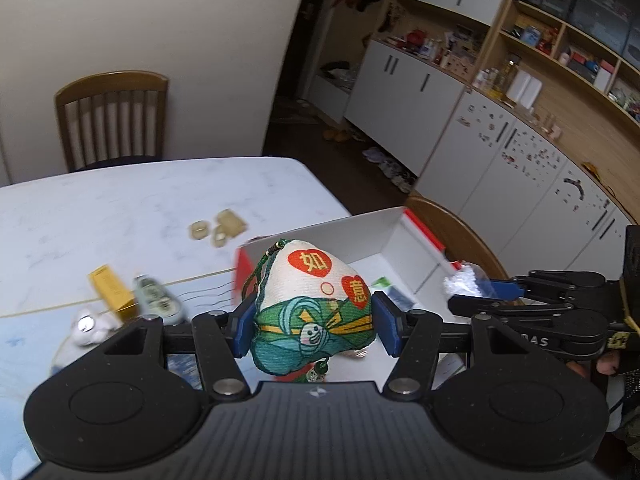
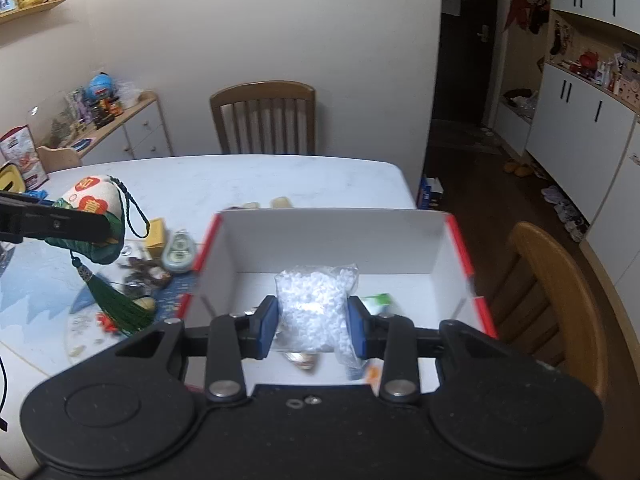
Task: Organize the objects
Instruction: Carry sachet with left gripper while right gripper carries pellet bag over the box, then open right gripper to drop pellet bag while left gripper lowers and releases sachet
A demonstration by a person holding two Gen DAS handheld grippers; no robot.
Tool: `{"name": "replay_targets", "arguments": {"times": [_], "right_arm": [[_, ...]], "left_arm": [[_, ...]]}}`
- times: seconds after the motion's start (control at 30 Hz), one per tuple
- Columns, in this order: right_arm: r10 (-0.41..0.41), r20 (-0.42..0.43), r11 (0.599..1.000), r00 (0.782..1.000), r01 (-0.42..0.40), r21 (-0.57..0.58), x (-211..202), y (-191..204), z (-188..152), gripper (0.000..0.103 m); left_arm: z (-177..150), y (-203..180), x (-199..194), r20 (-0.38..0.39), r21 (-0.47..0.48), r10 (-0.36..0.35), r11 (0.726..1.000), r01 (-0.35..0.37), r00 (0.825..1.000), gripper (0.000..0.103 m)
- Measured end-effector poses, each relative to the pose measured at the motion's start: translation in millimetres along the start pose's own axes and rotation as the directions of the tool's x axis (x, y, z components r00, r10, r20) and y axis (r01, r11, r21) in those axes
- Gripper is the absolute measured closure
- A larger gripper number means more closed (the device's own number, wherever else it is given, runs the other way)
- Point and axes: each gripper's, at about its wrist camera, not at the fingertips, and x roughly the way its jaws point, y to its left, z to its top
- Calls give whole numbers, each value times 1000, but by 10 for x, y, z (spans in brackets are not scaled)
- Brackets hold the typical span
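Two grippers, one item clamped in each. Left gripper [image 1: 314, 326], lower centre of the left wrist view, closed on one stuffed cloth sachet [image 1: 314, 308]: white top with two red hearts bearing characters, green printed lower half, green cord at the upper left of it, one bead and tassel hanging below. Same sachet [image 2: 94, 208] seen at left of the right wrist view, held off the table, green tassel [image 2: 120, 304] dangling under it.

Right gripper [image 2: 312, 318], lower centre of its own view, closed on one clear bag of white beads [image 2: 314, 306], held above the inside of one open white box with red edges [image 2: 332, 236]. Same gripper [image 1: 480, 294] at right of the left wrist view, bag of beads at its tip over the box's right rim [image 1: 424, 240].

Inside the box, partly hidden: one green-and-white packet [image 2: 378, 302] at right, one round metallic thing [image 2: 300, 358] under the bag.

On the white marble table [image 1: 120, 200], left of the box: one gold bar-shaped block [image 1: 112, 290], one pale green oval case [image 1: 158, 298] touching it, one small white figure [image 1: 90, 326] at lower left, blurred. Farther back, a cluster of three small yellowish pieces [image 1: 218, 228].

Two wooden chairs: one [image 2: 264, 118] behind the table at upper centre, one [image 2: 552, 296] at right beside the box.
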Motion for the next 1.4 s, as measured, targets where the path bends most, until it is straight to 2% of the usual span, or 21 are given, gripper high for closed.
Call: {"name": "replay_targets", "arguments": {"times": [0.4, 0.63, 0.9, 1.4], "right_arm": [[-15, -25, 1000, 1000, 15, 0, 168, -539, -74, 68], [1, -48, 1000, 999, -3, -27, 297, -685, -126, 67], [36, -83, 996, 996, -42, -77, 514, -714, -157, 67], [12, -136, 988, 991, -33, -153, 975, -759, -171, 66]], "left_arm": [[219, -571, 514, -6, 58, -26, 998, 27, 1000, 45], [172, -656, 893, -64, 69, 16, 998, -11, 998, 45], [-94, -599, 1376, -191, 77, 78, 995, -65, 978, 45], [-330, -666, 1850, -303, 117, 113, 990, -81, 946, 45]]}}
